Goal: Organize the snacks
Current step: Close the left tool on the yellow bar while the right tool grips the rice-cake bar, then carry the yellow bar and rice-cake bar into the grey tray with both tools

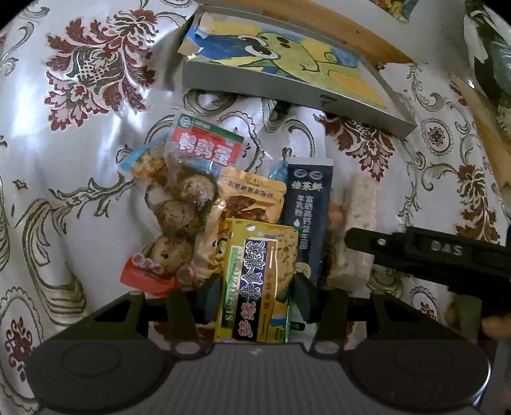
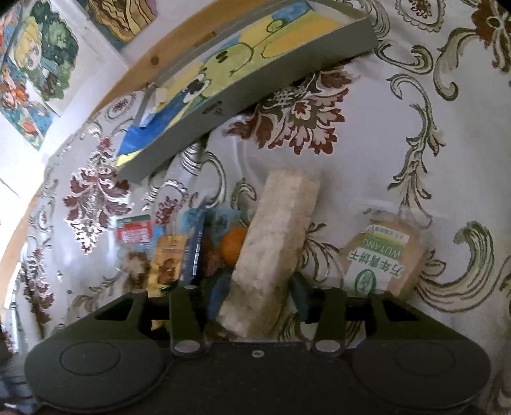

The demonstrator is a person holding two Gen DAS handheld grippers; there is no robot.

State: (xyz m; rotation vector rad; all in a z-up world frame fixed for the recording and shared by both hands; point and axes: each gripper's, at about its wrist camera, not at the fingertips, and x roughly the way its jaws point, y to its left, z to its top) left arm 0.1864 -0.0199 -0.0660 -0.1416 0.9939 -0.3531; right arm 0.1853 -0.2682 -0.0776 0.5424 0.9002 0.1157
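Observation:
A pile of snack packets lies on a flowered tablecloth [image 1: 80, 191]. My left gripper [image 1: 257, 297] is shut on a yellow cracker packet [image 1: 258, 268] at the near edge of the pile. Behind it lie a quail-egg packet [image 1: 191, 178], a gold packet [image 1: 252, 194] and a dark navy sachet [image 1: 308, 217]. My right gripper [image 2: 257, 300] is shut on a pale rice bar [image 2: 274, 242], which also shows at the right of the pile as the rice bar [image 1: 356, 223]. One black finger [image 1: 383, 245] of the right gripper reaches in beside it.
A flat grey box [image 1: 367, 111] with a cartoon drawing inside lies behind the pile, the same box [image 2: 223, 105] tilted in the right wrist view. A round wafer packet [image 2: 380, 258] with a green label lies right of the rice bar. A wooden edge [image 1: 351, 28] runs behind the box.

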